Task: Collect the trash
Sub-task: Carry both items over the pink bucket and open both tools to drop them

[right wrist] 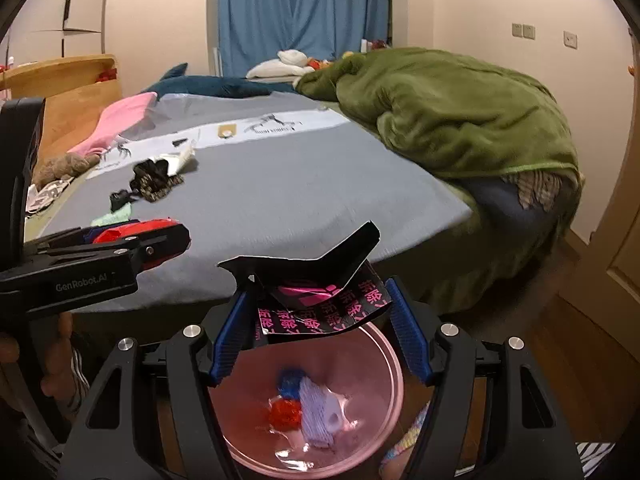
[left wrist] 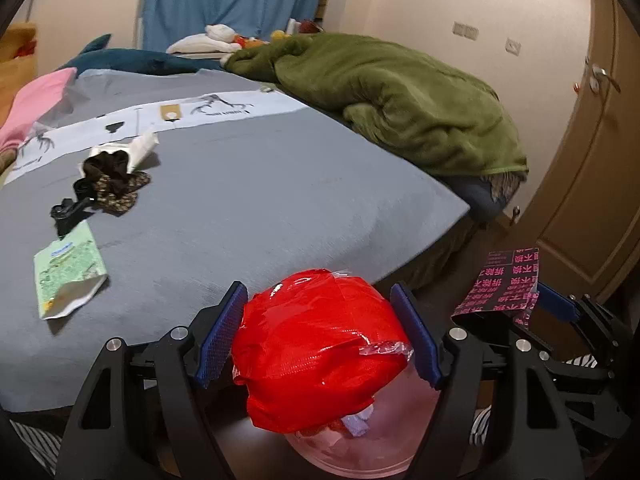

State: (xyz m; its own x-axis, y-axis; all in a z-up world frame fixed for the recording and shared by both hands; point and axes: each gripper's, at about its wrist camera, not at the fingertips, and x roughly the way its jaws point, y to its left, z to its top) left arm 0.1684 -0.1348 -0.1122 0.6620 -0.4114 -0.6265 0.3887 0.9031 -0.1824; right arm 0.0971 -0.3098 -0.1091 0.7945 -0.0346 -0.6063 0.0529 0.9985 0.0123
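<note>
My left gripper point(left wrist: 322, 334) is open, and a red plastic wrapper point(left wrist: 316, 356) hangs between its spread fingers above a pink bin point(left wrist: 352, 456). My right gripper point(right wrist: 316, 326) is open too, with a black wrapper with pink print point(right wrist: 316, 300) lying between its fingers over the pink bin point(right wrist: 384, 360), which holds several scraps. The black wrapper also shows in the left wrist view point(left wrist: 504, 284). A green snack bag point(left wrist: 66, 272) lies on the grey bed point(left wrist: 248, 208) to the left.
A dark patterned cloth with a black clip point(left wrist: 104, 184) and a white packet point(left wrist: 136, 148) lie on the bed. A green blanket point(left wrist: 400, 100) is heaped at the right side. A wooden door point(left wrist: 592, 168) stands right. The bin sits on the floor below the bed's edge.
</note>
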